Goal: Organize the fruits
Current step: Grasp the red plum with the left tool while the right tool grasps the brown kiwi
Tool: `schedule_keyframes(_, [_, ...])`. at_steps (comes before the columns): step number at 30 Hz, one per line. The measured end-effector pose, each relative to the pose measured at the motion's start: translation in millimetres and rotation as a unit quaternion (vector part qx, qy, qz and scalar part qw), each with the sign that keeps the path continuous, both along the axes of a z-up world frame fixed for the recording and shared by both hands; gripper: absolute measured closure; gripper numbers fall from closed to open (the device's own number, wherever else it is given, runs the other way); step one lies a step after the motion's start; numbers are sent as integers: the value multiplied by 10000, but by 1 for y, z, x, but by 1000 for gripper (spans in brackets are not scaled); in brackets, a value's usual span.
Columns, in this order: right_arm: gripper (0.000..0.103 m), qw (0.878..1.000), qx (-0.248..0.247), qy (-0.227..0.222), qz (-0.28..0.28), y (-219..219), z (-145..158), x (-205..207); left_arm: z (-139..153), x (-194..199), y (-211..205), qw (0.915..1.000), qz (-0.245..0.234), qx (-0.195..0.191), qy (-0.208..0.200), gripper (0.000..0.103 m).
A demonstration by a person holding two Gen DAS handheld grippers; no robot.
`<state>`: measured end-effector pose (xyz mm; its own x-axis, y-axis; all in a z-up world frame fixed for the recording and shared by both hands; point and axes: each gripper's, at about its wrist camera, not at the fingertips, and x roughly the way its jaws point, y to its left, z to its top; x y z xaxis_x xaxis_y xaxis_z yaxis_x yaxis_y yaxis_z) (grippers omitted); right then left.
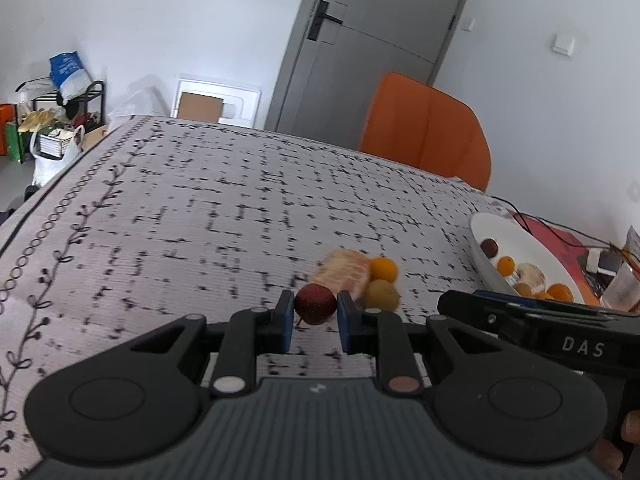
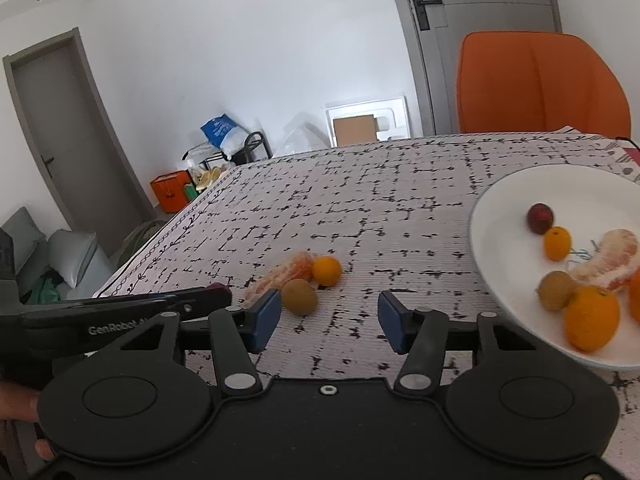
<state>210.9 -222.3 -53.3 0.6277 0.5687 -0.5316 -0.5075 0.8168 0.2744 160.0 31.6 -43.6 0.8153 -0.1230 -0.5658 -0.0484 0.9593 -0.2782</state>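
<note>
The left gripper (image 1: pixel 316 312) is pinching a small dark red fruit (image 1: pixel 315 304) between its jaws, presumably bound for the white plate (image 2: pixel 500 208); the right gripper's (image 2: pixel 326 316) jaws are standing spread and empty, a kiwi (image 2: pixel 299 296) lying just beyond the left one on the bench (image 2: pixel 360 208).

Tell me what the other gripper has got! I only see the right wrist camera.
Observer: The left gripper is shut on a small red fruit.
Operator: Is it deep between the pads?
Observer: No, it sits at the very tips of the blue pads.
Operator: What's behind the plate?
Observer: Black cables lie across a red mat just beyond the plate.
</note>
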Motion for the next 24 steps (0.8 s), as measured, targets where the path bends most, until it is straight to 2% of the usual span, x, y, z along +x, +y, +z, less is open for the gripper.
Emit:
schedule_keyframes(6, [54, 9998, -142, 119, 43, 20, -5, 7, 1, -5, 17, 9999, 108, -84, -68, 82])
schedule_keyframes(11, [54, 9995, -206, 225, 115, 35, -11, 13, -3, -6, 27, 9998, 172, -52, 42, 82])
schedule_keyframes(14, [59, 9991, -191, 294, 243, 42, -16, 17, -5, -7, 32, 9997, 231, -58, 79, 82])
schedule_keyframes(16, [67, 9987, -261, 302, 312, 47, -20, 19, -6, -7, 34, 9996, 269, -85, 93, 82])
schedule_keyframes(17, [79, 9988, -296, 244, 307, 48, -21, 18, -6, -7, 34, 9995, 275, -94, 97, 82])
schedule_keyframes(24, [79, 9993, -215, 107, 289, 39, -13, 12, -4, -5, 26, 9998, 195, -58, 89, 82])
